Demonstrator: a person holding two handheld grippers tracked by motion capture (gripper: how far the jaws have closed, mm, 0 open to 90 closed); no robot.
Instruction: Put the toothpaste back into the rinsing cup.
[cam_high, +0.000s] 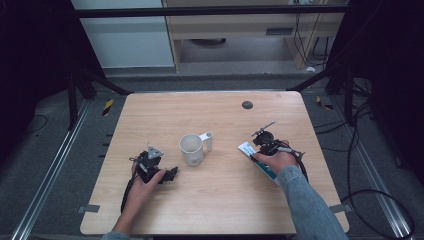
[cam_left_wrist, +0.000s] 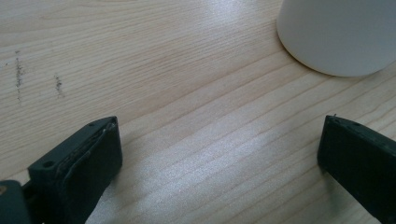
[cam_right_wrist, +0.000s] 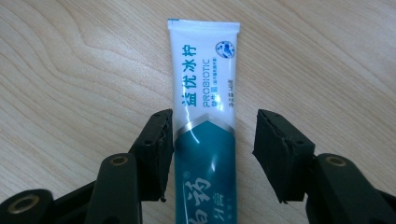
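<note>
Between right gripper (cam_right_wrist: 212, 149) fingers: toothpaste tube (cam_right_wrist: 205, 112), flat | fingers apart, left one touching

- The cup (cam_high: 191, 149) stands near the middle of the table (cam_high: 215, 210), its handle to the right.
- The left gripper (cam_high: 159, 172) rests left of the cup — close, not touching.
- The toothpaste tube (cam_right_wrist: 205, 116) lies flat at the right (between the right gripper (cam_right_wrist: 212, 140) jaws).
</note>
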